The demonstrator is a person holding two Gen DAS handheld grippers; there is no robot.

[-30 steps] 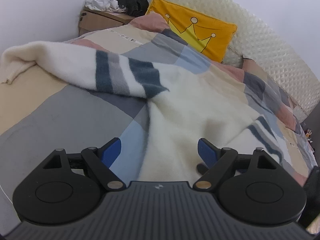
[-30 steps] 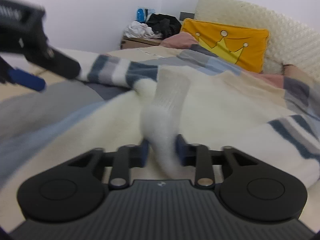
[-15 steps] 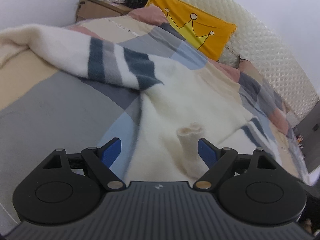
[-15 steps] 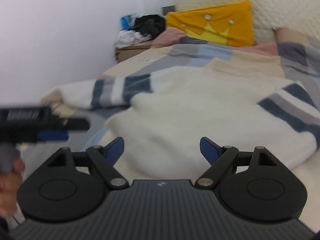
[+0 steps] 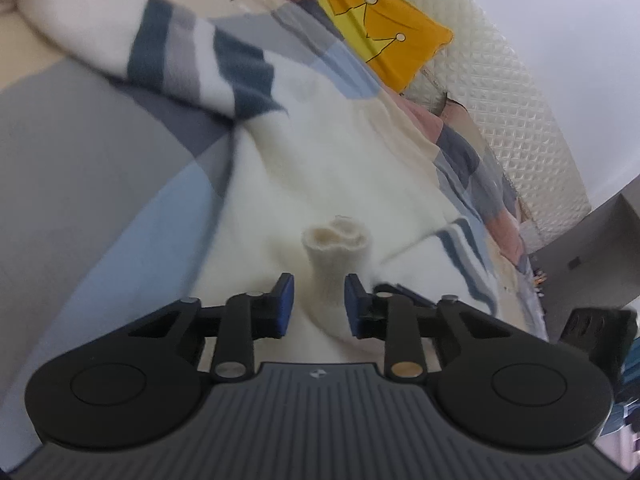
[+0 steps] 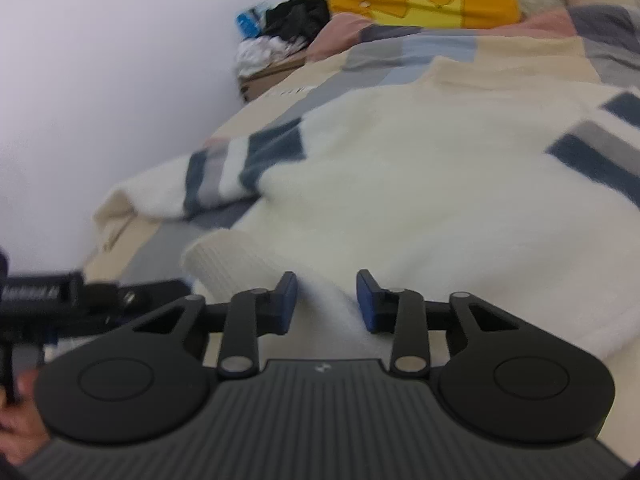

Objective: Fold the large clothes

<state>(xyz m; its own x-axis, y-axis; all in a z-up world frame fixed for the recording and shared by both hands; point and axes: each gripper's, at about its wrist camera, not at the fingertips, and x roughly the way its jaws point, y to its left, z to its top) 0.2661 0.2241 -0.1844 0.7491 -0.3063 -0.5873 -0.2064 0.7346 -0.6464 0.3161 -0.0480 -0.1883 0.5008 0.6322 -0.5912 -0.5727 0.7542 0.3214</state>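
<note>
- The cream sweater (image 6: 432, 184) with blue and grey stripes lies spread on the bed (image 5: 72, 184), body flat, one sleeve (image 5: 180, 64) stretched out toward the wall side; its hem is at the near edge under both tools
- The left tool (image 5: 318, 308) has its blue pads close around a pinched-up tuft of hem (image 5: 335, 256); the right-hand pad looks to touch the wool, a thin gap seems to remain at the other, so I judge it closing rather than fully clenched; if lifted now the soft knit could slip out and the corner drop back
- The right tool (image 6: 327, 300) is part open, pads astride the ribbed hem (image 6: 224, 264) but grasping nothing that I can see; if it closes on too shallow a bite, it may catch only fluff, or only the top layer
- With one corner held and the other loose, a lift would skew the fold and drag the body crooked across the bed
- The thick pile may bunch, leaving a lumpy crease
- The stretched sleeve could trail and end up trapped beneath the fold; the view is blurred, so exact contact is hard to tell
- The bed cover (image 6: 372, 60) beneath could be pinched along with the wool and pulled up too
</note>
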